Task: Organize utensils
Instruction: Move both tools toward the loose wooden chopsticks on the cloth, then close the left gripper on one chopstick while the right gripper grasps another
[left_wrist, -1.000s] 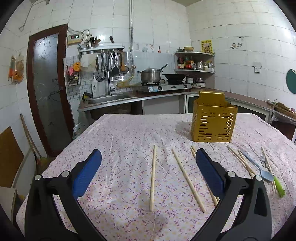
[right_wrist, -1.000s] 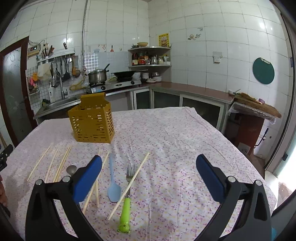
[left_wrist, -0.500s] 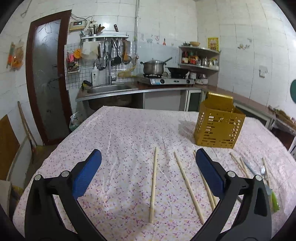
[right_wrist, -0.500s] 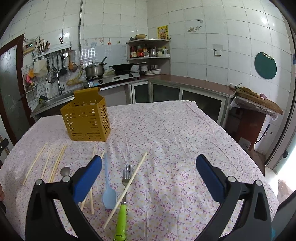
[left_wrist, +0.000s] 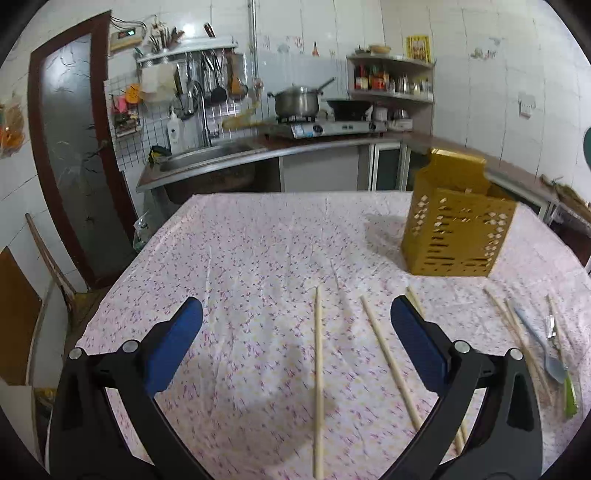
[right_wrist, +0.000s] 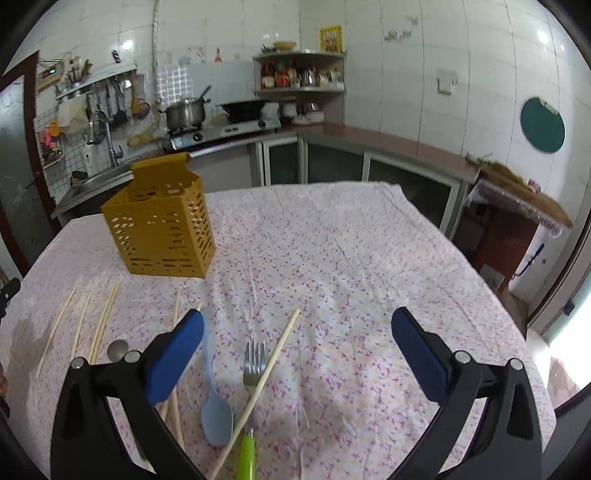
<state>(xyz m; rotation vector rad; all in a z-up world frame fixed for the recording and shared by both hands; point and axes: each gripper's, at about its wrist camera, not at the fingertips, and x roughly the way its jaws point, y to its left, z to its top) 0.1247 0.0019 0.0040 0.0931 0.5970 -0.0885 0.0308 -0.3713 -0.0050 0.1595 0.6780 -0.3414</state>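
A: Left gripper (left_wrist: 295, 332) and right gripper (right_wrist: 297, 334): both spread wide, holding nothing, hovering over the table (right_wrist: 351, 251).

B: Utensils?

A: Scattered flat on the cloth: chopsticks (left_wrist: 317, 369), blue spoon (right_wrist: 214, 402), green-handled fork (right_wrist: 251, 387) with one chopstick lying across it. Yellow holder (right_wrist: 162, 232) upright beyond.

B: Handling?

A: Probably light, stiff, thin, prone to rolling; best pinched mid-length. Plenty of bare cloth to the right, table edge well off.

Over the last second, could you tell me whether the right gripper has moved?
Yes. The right gripper has eased forward and lower over the table: the green-handled fork has slid toward the bottom edge, while the yellow utensil holder looms larger.
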